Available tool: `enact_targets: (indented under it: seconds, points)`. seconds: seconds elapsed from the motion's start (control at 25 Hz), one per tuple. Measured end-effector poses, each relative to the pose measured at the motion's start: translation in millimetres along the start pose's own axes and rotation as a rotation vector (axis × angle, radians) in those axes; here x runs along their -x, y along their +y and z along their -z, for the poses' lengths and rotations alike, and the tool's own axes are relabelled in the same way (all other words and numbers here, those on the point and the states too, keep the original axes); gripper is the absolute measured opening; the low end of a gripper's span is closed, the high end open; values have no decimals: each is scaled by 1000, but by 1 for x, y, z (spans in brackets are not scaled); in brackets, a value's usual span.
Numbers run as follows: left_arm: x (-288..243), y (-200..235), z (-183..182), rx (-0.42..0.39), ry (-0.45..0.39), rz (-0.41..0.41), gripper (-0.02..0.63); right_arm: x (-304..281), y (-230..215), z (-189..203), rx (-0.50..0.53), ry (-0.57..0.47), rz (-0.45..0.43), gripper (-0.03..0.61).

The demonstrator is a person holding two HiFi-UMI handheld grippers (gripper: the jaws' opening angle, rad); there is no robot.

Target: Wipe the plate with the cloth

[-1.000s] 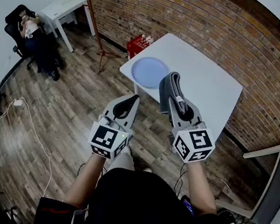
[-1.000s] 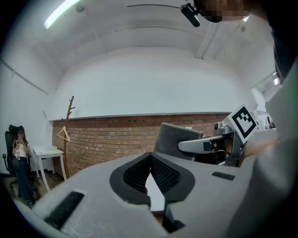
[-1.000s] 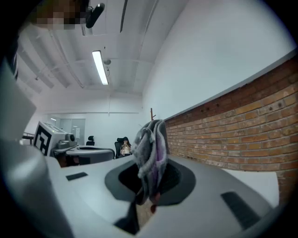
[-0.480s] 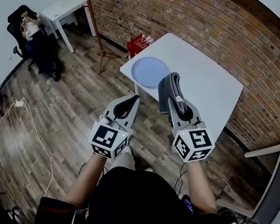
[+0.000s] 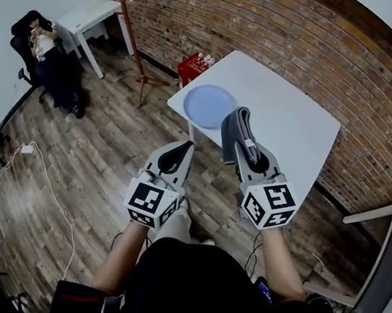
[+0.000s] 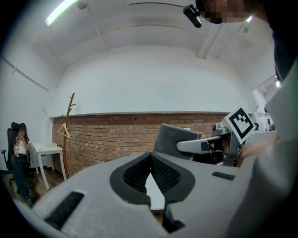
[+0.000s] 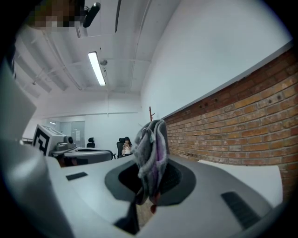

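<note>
Here, right gripper (image 5: pixel 246 146) clamps cloth (image 5: pixel 233 124), plate (image 5: pixel 209 106) apart.

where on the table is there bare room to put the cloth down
The table is bare from the plate rightward and back toward the brick wall. Only its left corner is taken, by the plate. The cloth in the right hand-held gripper hides part of the near edge.

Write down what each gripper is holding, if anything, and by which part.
The right gripper is shut on the grey cloth, pinching one end of the folded bundle. The left gripper is shut and holds nothing.
</note>
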State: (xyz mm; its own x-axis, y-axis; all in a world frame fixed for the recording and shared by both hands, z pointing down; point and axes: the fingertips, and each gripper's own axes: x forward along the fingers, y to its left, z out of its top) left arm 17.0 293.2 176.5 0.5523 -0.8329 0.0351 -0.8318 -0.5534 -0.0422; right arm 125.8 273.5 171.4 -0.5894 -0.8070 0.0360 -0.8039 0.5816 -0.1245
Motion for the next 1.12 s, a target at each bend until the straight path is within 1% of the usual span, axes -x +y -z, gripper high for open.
enact_targets:
  seconds: [0.28,0.8,0.92,1.12]
  points:
    - [-27,27,0,0,-2,17,17,-33,-11,-3,12,0,7,51]
    - [-94,103,-2,7,3,24,17,-123,-46,-11,22,16,17,51]
    - [-109,120,-5,20,-1,39,17,-143,-53,-14,23,25,22,51]
    - [-130,144,-5,24,15,57,17,-176,-60,-18,20,46,39,51]
